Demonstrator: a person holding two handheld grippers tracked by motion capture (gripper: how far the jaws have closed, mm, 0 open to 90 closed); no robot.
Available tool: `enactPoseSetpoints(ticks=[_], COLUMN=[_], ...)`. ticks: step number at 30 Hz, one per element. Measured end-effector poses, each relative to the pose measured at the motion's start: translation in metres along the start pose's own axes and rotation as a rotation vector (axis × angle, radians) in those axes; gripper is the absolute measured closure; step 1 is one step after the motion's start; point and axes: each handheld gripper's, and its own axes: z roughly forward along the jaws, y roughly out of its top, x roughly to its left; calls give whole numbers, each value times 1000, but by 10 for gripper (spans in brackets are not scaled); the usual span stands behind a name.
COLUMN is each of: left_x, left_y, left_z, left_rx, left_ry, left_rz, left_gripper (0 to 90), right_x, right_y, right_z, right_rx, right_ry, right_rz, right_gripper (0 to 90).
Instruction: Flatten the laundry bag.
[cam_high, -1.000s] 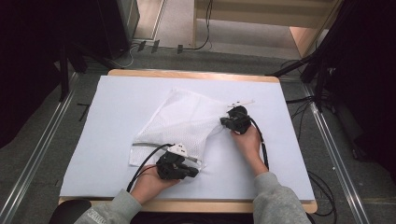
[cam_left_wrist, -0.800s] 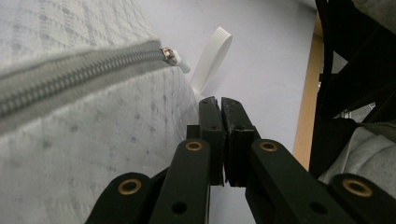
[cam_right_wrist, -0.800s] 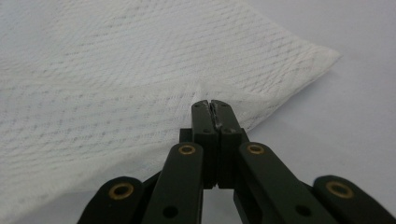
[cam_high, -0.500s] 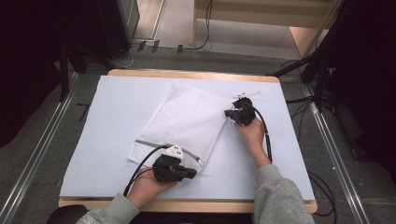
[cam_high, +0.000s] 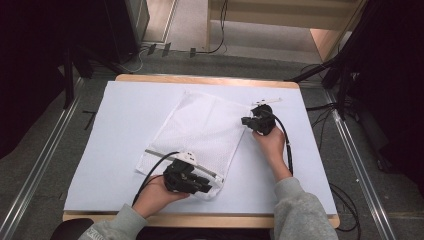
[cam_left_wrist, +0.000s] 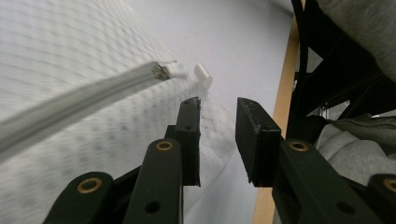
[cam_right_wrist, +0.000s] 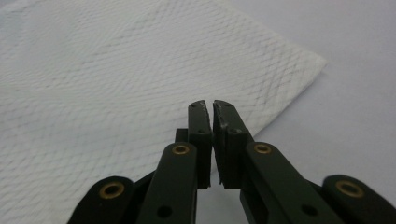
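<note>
A white mesh bag (cam_high: 200, 130) lies flat on the white table cover (cam_high: 125, 110). A grey zipper band (cam_high: 165, 156) runs along its near edge. My left gripper (cam_high: 207, 187) rests at the bag's near corner. Its jaws have just been opening, and in the left gripper view they (cam_left_wrist: 218, 105) stand apart over the mesh (cam_left_wrist: 93, 154), pressing on nothing. The zipper band (cam_left_wrist: 79, 100) and a white tab (cam_left_wrist: 202, 74) lie just ahead. My right gripper (cam_high: 245, 121) is at the bag's right corner. Its jaws (cam_right_wrist: 208, 105) have just opened a narrow slit above the mesh (cam_right_wrist: 116, 84), with nothing between them.
The table's wooden edge (cam_high: 200, 220) runs along the near side, by the person's grey sleeves (cam_high: 300, 210). Black cables (cam_high: 287, 145) trail from both grippers. Metal rails (cam_high: 45, 165) flank the table on the floor, and dark equipment stands to either side.
The bag was bunched and lifted between the grippers a second ago. Now it lies spread flat. The right gripper has shifted slightly toward the far right.
</note>
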Motion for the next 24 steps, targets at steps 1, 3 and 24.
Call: enactPoseSetpoints(ticks=[1, 3, 24], left_x=[3, 11, 119], left_y=[1, 3, 4], left_z=[-7, -20, -95], left_rx=[-12, -32, -119], left_ry=[15, 38, 262], left_rz=[4, -8, -178], left_gripper=[704, 686, 573], right_x=[2, 8, 41], right_y=[-1, -4, -48], right_z=[-3, -10, -51], right_rx=[2, 0, -43], right_ry=[1, 3, 104], right_rz=[-3, -26, -60], right_gripper=[865, 849, 479])
